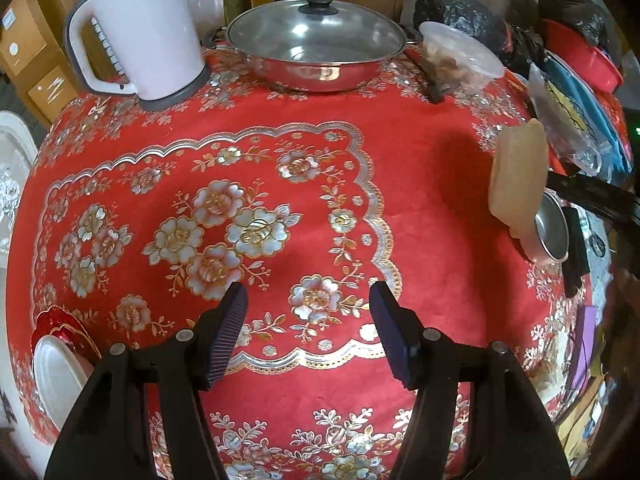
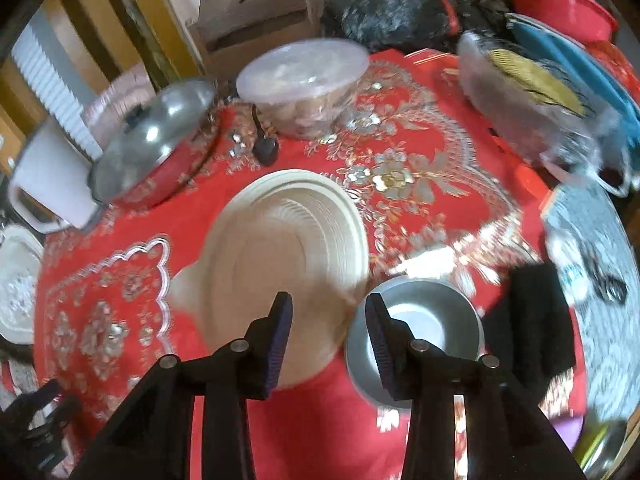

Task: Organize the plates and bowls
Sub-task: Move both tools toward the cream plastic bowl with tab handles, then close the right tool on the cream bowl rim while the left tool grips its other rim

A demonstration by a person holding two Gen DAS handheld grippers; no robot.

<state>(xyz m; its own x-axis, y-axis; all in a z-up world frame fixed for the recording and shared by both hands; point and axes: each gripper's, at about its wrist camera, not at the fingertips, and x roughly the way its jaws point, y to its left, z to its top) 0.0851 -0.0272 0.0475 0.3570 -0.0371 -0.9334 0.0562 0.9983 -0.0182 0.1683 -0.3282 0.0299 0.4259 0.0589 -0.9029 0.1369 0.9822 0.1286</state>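
Hovering with both claws released: your left claw (image 1: 308, 304) hangs over bare red floral cloth on the worktop (image 1: 420, 152), nothing between its jaws. Your right claw (image 2: 328, 316) is spread too, one pad on each side of the spot where two dishes meet, gripping neither.

Nearest to the right claw: a small shiny metal bowl (image 2: 416, 320) under its right pad, and a cream ribbed plastic plate (image 2: 280, 248) just beside that bowl to the left. Whether plate and bowl touch, you cannot tell; the right view is motion-blurred.

Near the left claw's lower left: a white round plate (image 1: 56, 376) at the worktop edge with a red gold-trimmed dish (image 1: 60, 322) behind it.

Farther back: a steel pot with a glass lid (image 1: 316, 52), a white jug with a grey handle (image 1: 144, 28) and a clear lidded food tub (image 1: 460, 56).

Progress, as I read it: early. Dishes sit in two separate groups, nothing stacked.

View differences: only the left view shows the white and red pair; only the right view shows the cream plate face-on, where the left view catches it edge-on (image 1: 518, 176).
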